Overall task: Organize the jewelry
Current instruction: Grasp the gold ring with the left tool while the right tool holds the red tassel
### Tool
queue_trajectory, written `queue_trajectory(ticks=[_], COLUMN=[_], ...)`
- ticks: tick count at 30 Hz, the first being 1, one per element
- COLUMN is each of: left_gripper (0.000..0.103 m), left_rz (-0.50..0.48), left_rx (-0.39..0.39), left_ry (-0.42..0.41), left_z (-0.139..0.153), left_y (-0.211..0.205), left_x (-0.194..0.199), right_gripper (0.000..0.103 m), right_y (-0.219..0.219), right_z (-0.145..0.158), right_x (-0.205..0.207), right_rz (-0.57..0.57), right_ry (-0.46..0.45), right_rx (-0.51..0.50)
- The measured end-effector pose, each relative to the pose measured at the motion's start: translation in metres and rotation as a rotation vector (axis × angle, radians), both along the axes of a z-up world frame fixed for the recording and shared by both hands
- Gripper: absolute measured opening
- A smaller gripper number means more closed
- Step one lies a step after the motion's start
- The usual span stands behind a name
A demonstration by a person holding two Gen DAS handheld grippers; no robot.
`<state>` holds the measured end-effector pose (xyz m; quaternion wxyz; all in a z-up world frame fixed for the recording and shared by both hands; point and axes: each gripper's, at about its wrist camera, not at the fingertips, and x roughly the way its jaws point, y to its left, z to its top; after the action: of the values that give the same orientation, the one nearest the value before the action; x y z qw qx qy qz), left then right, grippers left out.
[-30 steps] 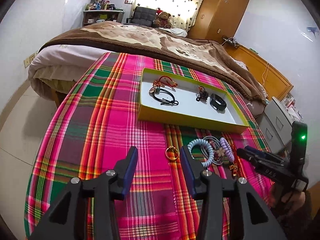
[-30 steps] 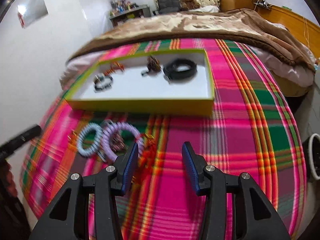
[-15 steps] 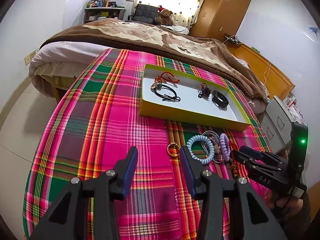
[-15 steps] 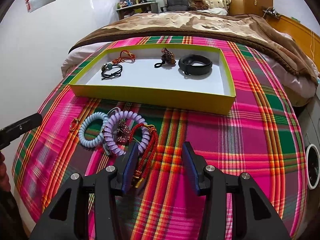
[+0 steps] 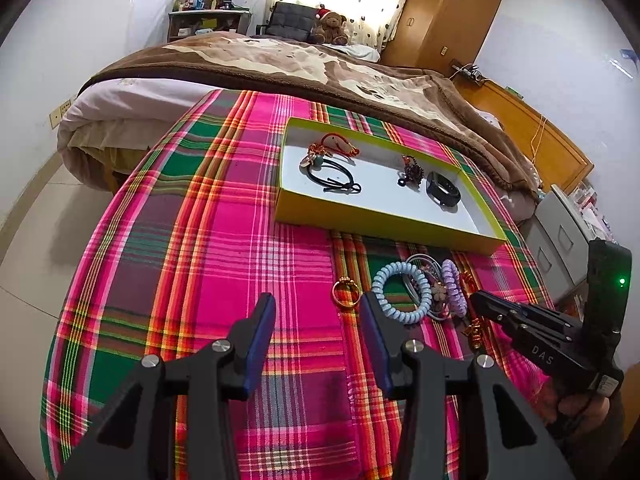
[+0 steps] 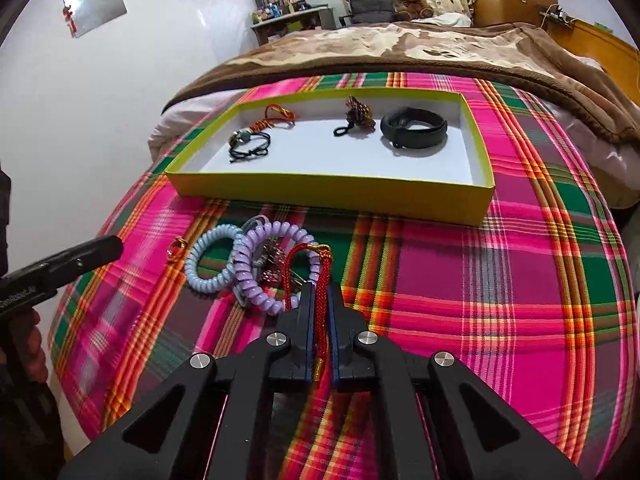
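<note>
A yellow-green box [image 6: 332, 194] [image 5: 384, 226] on the plaid cloth holds a red cord bracelet [image 6: 280, 114], a black hair tie [image 6: 250, 146], a beaded charm [image 6: 358, 114] and a black band [image 6: 414, 126]. In front of it lie a gold ring [image 5: 346, 292] [image 6: 177, 249], a pale blue coil tie [image 5: 402, 292] [image 6: 210, 258] and a purple coil tie [image 6: 262, 264] [image 5: 454, 286]. My right gripper [image 6: 319, 300] is shut on a red braided cord bracelet [image 6: 320, 276]. My left gripper [image 5: 318, 320] is open just short of the ring.
The plaid cloth [image 5: 208, 240] covers a table standing against a bed with a brown blanket [image 5: 304, 64]. A grey drawer unit [image 5: 560, 232] stands to the right. The right gripper shows in the left wrist view [image 5: 532, 328].
My right gripper has moved forward and shut on the red braided cord bracelet. My left gripper has stayed open and drifted slightly back from the ring.
</note>
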<state>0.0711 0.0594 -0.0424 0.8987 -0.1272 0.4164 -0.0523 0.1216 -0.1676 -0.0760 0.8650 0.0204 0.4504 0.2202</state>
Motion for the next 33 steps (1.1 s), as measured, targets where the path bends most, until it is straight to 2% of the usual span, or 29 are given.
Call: queue_trajectory(ticks=[11, 14, 18, 25, 33], left_gripper=[0.045, 0.045, 0.045, 0.045, 0.045], left_rz=[-0.017, -0.024, -0.051, -0.078, -0.081], left_rx=[0.010, 0.068, 0.079, 0.138, 0.192], left_ry=[0.012, 0.013, 0.042, 0.052, 0.046], left_z=[-0.005, -0.006, -0.014, -0.022, -0.024], left_y=[-0.005, -0.011, -0.020, -0.035, -0.040], left_x=[0.007, 0.012, 0.022, 0.028, 0.031], right_gripper=[0.005, 0.005, 0.005, 0.005, 0.005], right_y=[-0.039, -0.051, -0.068, -0.074, -0.072], right_z=[0.023, 0.032, 0.042, 0.058, 0.057], right_x=[-0.013, -0.018, -0.025, -0.034, -0.035], right_rz=[-0.114, -0.145, -0.186, -0.196, -0.187], right_ry=[-0.070, -0.097, -0.114, -0.159, -0.161], right_rx=[0.082, 0.096, 0.120, 0.112, 0.121])
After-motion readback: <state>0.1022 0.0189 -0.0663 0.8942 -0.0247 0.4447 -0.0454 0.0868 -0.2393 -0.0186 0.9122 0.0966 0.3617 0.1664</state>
